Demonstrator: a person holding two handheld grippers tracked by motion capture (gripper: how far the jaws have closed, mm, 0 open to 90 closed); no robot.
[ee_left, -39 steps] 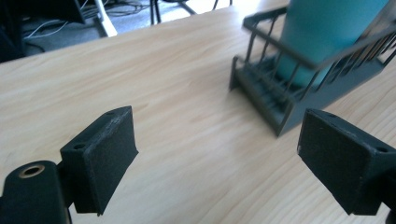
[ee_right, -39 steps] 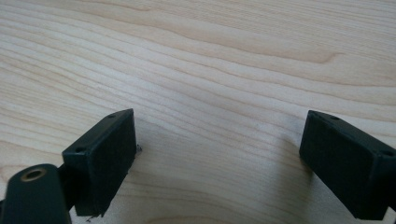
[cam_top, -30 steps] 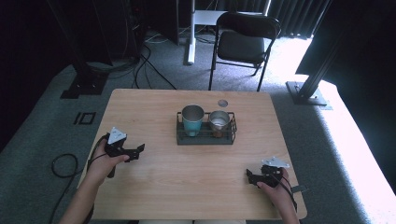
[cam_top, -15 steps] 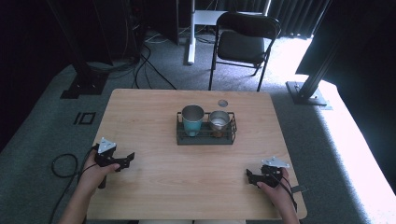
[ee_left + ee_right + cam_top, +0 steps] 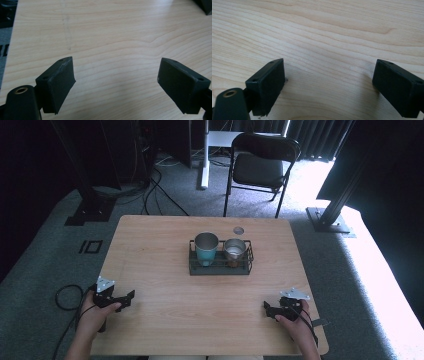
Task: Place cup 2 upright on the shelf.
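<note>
Grippers rest apart: our left gripper (image 5: 131, 296) and right gripper (image 5: 265, 307) gape empty; reaching carelessly, we could tip the teal mug (image 5: 206, 248) in its rack (image 5: 220, 268).

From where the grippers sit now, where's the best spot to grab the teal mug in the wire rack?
Probably the teal mug by its rim, from straight above. It stands upright with its mouth open in the left half of the wire rack, whose rails block its lower sides, and the metal cup crowds its right. One jaw inside, one outside the left wall. The left gripper is open and on that side.
</note>
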